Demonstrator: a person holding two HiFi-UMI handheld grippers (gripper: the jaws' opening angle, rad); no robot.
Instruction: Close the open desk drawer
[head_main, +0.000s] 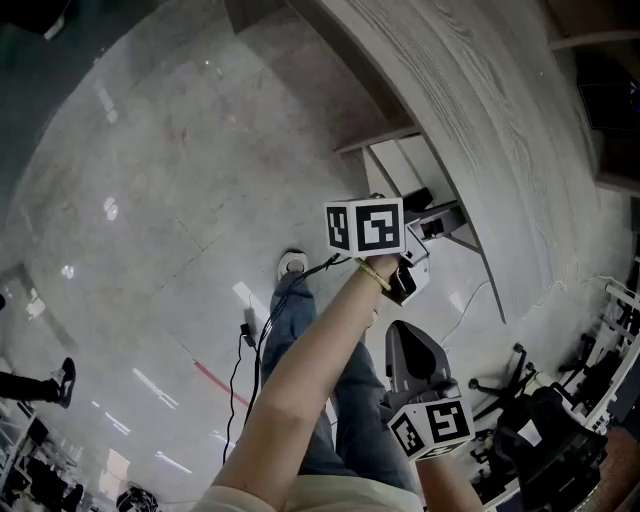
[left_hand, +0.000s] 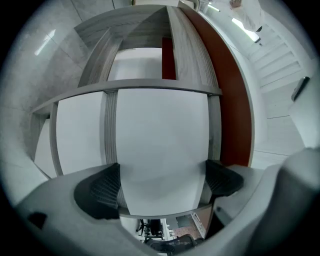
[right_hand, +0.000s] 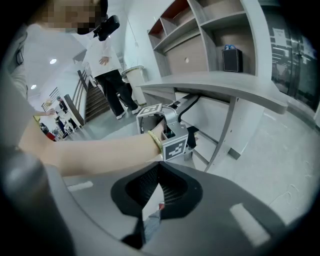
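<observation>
The left gripper (left_hand: 162, 184) is held out ahead on the person's outstretched left arm (head_main: 300, 380), with its marker cube (head_main: 365, 228) facing the head camera; it is up against the desk drawer (left_hand: 160, 135), which sits under the curved grey wood-grain desk (head_main: 470, 110) and, in the head view, stands out a little from beneath the desk's edge; in the left gripper view its jaws are spread wide, the ribbed dark pads (left_hand: 100, 190) far apart at either side, and the drawer's plain white front fills the whole gap between them; the pads flank that panel without clamping it, and whether the fingertips actually touch its face cannot be told; grey framing strips run around the white front and a red-brown panel (left_hand: 227, 100) shows to its right; the right gripper (right_hand: 156, 175) hangs lower and nearer the person's body, tilted downward and well apart from the drawer; its jaws are closed, the pads meeting at their tips with nothing between them; its view looks past the left arm toward the desk, open shelves (right_hand: 200, 30) behind it, and a standing person (right_hand: 107, 65) in a white top near a staircase; the pale polished floor (head_main: 150, 200) spreads out to the left.
</observation>
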